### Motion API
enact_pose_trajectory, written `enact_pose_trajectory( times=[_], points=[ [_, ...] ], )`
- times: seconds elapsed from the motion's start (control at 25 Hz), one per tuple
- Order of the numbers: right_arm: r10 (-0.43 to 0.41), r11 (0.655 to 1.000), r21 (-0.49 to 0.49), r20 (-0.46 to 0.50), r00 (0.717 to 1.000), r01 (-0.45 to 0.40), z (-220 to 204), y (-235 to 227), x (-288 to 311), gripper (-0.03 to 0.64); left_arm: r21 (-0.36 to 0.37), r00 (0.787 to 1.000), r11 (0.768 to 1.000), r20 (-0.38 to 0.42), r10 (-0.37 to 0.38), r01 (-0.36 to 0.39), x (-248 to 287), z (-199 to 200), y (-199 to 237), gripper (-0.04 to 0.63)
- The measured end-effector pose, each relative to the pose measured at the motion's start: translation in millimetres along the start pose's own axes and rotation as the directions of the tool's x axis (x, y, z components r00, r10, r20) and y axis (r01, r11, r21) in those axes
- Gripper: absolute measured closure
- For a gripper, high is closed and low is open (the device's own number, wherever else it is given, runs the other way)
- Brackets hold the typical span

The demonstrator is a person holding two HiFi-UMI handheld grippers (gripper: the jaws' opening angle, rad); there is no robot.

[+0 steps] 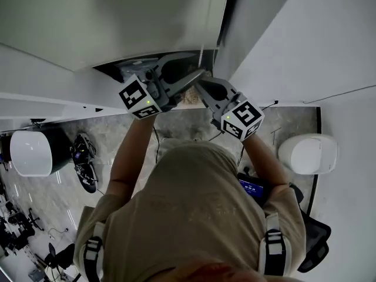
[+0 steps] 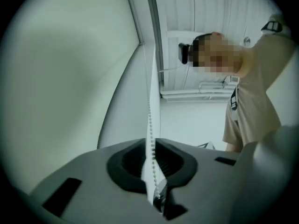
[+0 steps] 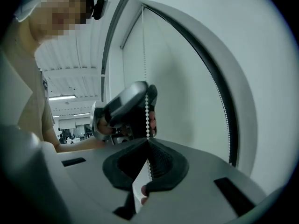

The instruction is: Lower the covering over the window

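Scene: a person (image 1: 194,204) stands at a window, seen from above, with one hand-held gripper in each hand; both grippers reach to the same cord at the far side of the person.
Covering: roller blind (image 1: 106,16), pale fabric; it fills the far left of the scene above the window sill (image 1: 47,81); a dark strip shows under its lower edge, just behind the grippers.
Operating cord: bead chain (image 2: 150,120), white, hanging straight down at the right edge of the blind, close to the window frame (image 3: 219,101); both grippers sit on it.
Left gripper (image 2: 150,146): on the left side of the chain; jaws slightly spread; the chain runs down through the gap between the dark pads; the pads do not press on it.
Right gripper (image 3: 148,143): on the right side of the chain and lower on it than the left gripper; jaw tips pressed together on the bead chain, pinching it; the chain rises taut from this point to the left gripper.
Relation of grippers: tips near each other, meeting at the chain; marker cubes turned toward the person.
Right side: plain white wall (image 1: 305,34).
Floor: a white rounded container (image 1: 308,154) near right; a second white container (image 1: 29,151) near left; both well apart from the grippers.
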State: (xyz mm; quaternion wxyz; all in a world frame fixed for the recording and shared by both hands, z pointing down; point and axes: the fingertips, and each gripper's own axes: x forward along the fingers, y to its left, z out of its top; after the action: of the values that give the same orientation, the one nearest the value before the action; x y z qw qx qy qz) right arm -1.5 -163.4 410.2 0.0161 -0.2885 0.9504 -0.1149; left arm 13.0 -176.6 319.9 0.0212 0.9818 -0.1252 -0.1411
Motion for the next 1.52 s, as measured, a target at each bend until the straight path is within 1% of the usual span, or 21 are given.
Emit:
enact_pose_trajectory(
  times=[0.04,0.12,0.2,0.28,0.4,0.48,0.52,0.56,0.6,0.72,0.76,0.8,0.92,1.04,1.08,1.16,1.24,1.32,1.36,1.4,1.52],
  points=[
    [-0.006,1.000,0.002,0.002,1.000,0.006,-0.3,-1.1,-0.7,0.607,0.010,1.000,1.000,-0.022,0.013,-0.013,4.6,-1.4,-0.6,0.574],
    [-0.001,1.000,0.016,0.005,1.000,0.001,-3.1,-2.9,-2.6,0.607,0.007,0.999,0.999,-0.030,0.038,-0.038,3.6,-5.4,-0.7,0.577],
    [0.052,0.998,0.023,0.052,0.997,-0.053,3.6,1.7,-9.4,0.605,0.006,0.998,0.999,-0.028,0.054,-0.054,-1.3,-9.8,-1.4,0.578],
    [0.081,0.995,0.037,0.164,0.983,-0.088,29.0,5.8,-23.0,0.461,0.010,0.996,0.999,-0.076,0.052,-0.052,-6.1,-26.5,-6.4,0.578],
    [0.036,0.999,0.003,0.251,0.967,-0.038,66.8,6.1,-32.3,0.458,-0.053,0.989,0.998,-0.144,0.037,-0.045,-17.7,-64.7,-15.8,0.578],
    [0.022,0.999,-0.052,0.232,0.972,-0.010,76.5,9.0,-24.7,0.461,-0.087,0.989,0.995,-0.147,0.033,-0.046,-22.1,-79.0,-23.5,0.578],
    [0.016,0.997,-0.078,0.222,0.975,0.001,78.9,10.5,-21.4,0.497,-0.092,0.989,0.995,-0.144,0.031,-0.045,-22.2,-81.6,-28.3,0.578],
    [0.016,0.995,-0.096,0.217,0.976,0.005,80.7,12.7,-19.9,0.578,-0.090,0.989,0.995,-0.142,0.029,-0.042,-21.8,-82.1,-33.1,0.578],
    [0.020,0.995,-0.104,0.218,0.976,0.003,81.9,15.3,-20.1,0.604,-0.082,0.989,0.996,-0.144,0.023,-0.036,-22.0,-81.4,-37.2,0.578],
    [-0.003,0.995,-0.101,0.232,0.973,0.027,72.7,9.1,-24.3,0.607,-0.063,0.992,0.998,-0.124,-0.018,0.010,-35.7,-70.8,-38.0,0.574],
    [-0.019,0.995,-0.088,0.206,0.978,0.038,58.9,1.9,-23.1,0.607,-0.068,0.995,0.998,-0.097,-0.017,0.010,-42.7,-61.7,-31.7,0.477],
    [-0.028,0.997,-0.065,0.161,0.987,0.039,40.6,-4.0,-19.7,0.607,-0.066,0.997,0.998,-0.071,0.000,-0.005,-47.1,-50.2,-23.7,0.437],
    [-0.022,0.999,-0.030,0.072,0.997,0.025,7.7,-3.8,-9.6,0.607,-0.014,0.999,0.999,-0.025,0.040,-0.041,-28.3,-13.8,-8.6,0.431],
    [-0.018,0.997,-0.069,0.065,0.998,0.023,7.1,3.6,-4.4,0.607,0.035,0.998,0.999,-0.056,0.041,-0.039,0.6,-1.5,-9.7,0.443],
    [-0.017,0.998,-0.060,0.067,0.998,0.021,5.9,3.8,-4.9,0.607,0.053,0.996,0.997,-0.079,0.051,-0.047,3.7,-4.5,-10.9,0.564],
    [-0.012,0.999,-0.051,0.071,0.997,0.015,4.7,3.2,-8.9,0.607,0.067,0.993,0.996,-0.096,0.069,-0.063,3.9,-9.3,-12.5,0.577],
    [0.013,0.996,-0.087,0.050,0.999,-0.009,1.9,6.8,-11.0,0.607,0.091,0.991,0.993,-0.099,0.085,-0.076,0.3,-13.3,-11.3,0.578],
    [0.055,0.992,-0.116,-0.003,0.998,-0.055,-4.9,14.0,-7.8,0.590,0.109,0.986,0.990,-0.127,0.104,-0.091,-9.8,-30.1,-4.5,0.578],
    [0.070,0.992,-0.107,-0.017,0.997,-0.072,-4.7,15.4,-7.0,0.490,0.098,0.982,0.990,-0.150,0.113,-0.098,-17.5,-45.0,0.1,0.580],
    [0.075,0.993,-0.092,-0.010,0.997,-0.076,0.7,14.7,-7.7,0.448,0.072,0.978,0.992,-0.173,0.118,-0.107,-26.0,-61.9,3.4,0.580],
    [0.044,0.995,-0.093,0.062,0.997,-0.039,33.9,8.6,-10.5,0.447,-0.030,0.976,0.992,-0.188,0.113,-0.121,-41.2,-97.5,-2.8,0.580]
  ],
)
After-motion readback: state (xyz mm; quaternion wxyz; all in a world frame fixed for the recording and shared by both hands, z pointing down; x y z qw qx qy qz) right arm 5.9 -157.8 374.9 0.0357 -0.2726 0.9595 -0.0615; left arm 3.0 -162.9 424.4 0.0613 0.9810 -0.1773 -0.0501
